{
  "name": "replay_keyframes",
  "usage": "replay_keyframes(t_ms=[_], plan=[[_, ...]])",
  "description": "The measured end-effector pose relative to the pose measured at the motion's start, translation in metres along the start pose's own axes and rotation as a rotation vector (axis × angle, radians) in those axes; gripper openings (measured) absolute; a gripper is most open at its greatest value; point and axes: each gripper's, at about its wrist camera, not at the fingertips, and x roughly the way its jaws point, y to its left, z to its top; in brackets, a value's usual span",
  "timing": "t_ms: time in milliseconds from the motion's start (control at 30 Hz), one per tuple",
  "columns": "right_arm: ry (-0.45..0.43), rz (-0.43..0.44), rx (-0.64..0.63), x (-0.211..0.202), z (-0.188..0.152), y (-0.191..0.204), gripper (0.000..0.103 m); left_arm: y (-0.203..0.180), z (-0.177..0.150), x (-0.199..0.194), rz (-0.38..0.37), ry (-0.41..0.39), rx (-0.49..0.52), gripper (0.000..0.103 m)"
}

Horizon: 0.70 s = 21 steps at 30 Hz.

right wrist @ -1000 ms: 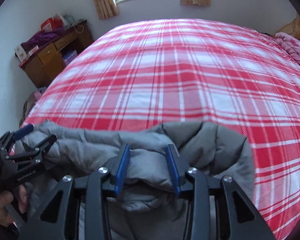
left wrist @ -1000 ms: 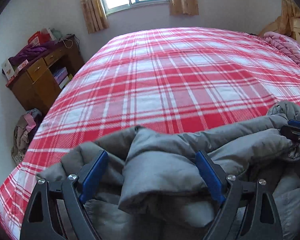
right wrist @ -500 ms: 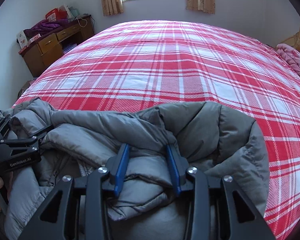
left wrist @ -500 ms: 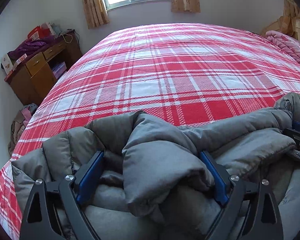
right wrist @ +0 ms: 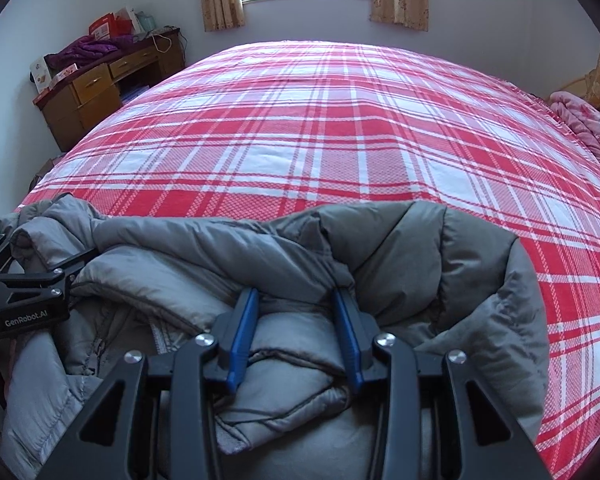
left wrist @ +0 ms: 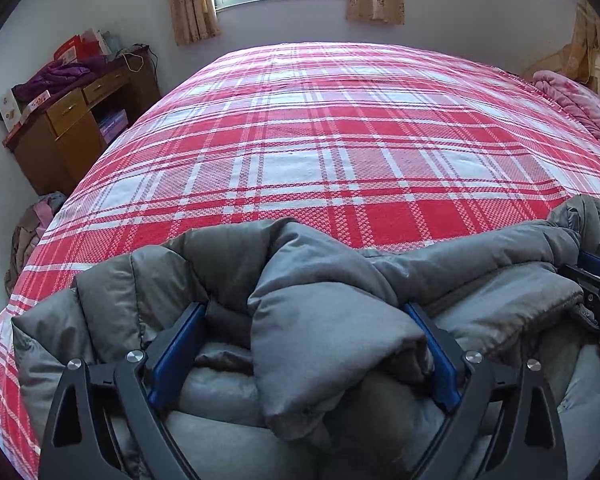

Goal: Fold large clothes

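A grey padded jacket (left wrist: 324,320) lies bunched at the near edge of the bed; it also shows in the right wrist view (right wrist: 420,264). My left gripper (left wrist: 304,312) is shut on a thick fold of the jacket, its blue pads wide apart around the bulk. My right gripper (right wrist: 296,300) is shut on another fold of the same jacket. Each gripper shows at the edge of the other's view: the right one (left wrist: 592,284) and the left one (right wrist: 28,280).
The bed (left wrist: 340,140) has a red and white plaid cover stretching away to the window wall. A wooden desk (left wrist: 72,120) with clutter stands at the left. A pink blanket (left wrist: 572,100) lies at the bed's right edge. Clothes lie on the floor (left wrist: 32,228).
Both grippers have moved forward over the bed with the jacket held. More of the jacket now lies on the plaid cover.
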Motion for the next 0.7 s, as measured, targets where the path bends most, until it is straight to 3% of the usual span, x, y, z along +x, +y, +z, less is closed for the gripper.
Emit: replay_keyframes(t_ms=[433, 567, 700], plan=[[0.007, -0.065, -0.057, 0.0, 0.002, 0.011, 0.043, 0.002, 0.009, -0.014, 0.023, 0.021, -0.007, 0.097], [0.007, -0.105, -0.083, -0.016, 0.009, 0.016, 0.064, 0.008, 0.018, -0.059, -0.084, -0.082, -0.07, 0.097], [-0.043, -0.083, -0.058, -0.036, 0.019, 0.026, 0.064, -0.012, 0.017, -0.04, -0.049, -0.034, -0.008, 0.097]])
